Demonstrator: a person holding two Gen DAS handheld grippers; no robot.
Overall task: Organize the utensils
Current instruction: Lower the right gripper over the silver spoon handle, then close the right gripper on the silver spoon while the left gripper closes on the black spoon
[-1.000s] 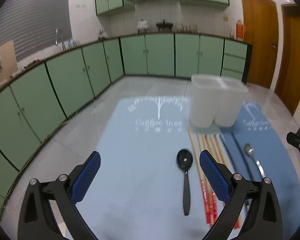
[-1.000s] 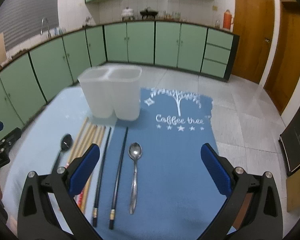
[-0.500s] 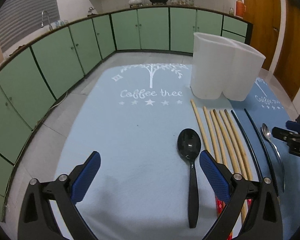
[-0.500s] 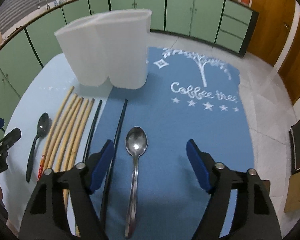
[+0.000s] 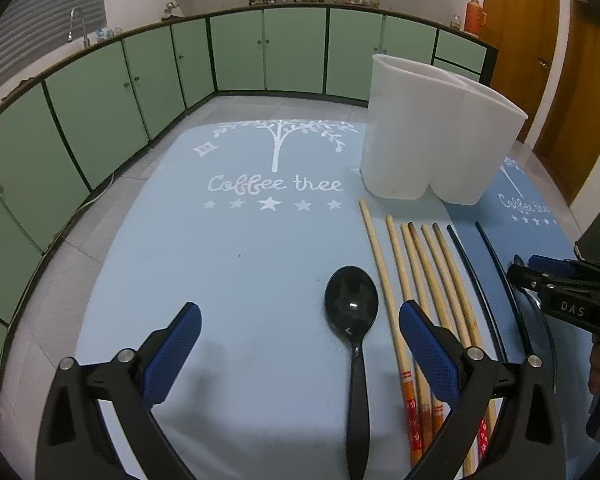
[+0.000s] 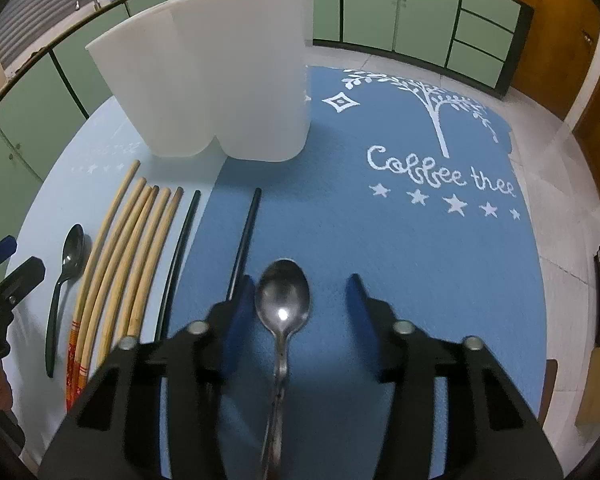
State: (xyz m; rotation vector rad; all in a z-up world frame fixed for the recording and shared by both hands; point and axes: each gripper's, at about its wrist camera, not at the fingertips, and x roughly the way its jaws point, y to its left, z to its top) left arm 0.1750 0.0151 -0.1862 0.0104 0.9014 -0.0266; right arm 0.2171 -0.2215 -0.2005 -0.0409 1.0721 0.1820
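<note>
While the left gripper [image 5: 300, 344] gapes wide beside the glossy black spoon [image 5: 354, 320], the right gripper's [image 6: 298, 308] half-open jaws straddle the shiny steel spoon [image 6: 284, 300].

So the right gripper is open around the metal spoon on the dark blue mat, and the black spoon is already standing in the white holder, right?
Not quite. The black spoon is not in the white holder; the left wrist view shows it lying flat on the light blue mat, beside the wooden chopsticks. The rest holds: the right gripper is open around the metal spoon on the dark blue mat.
</note>
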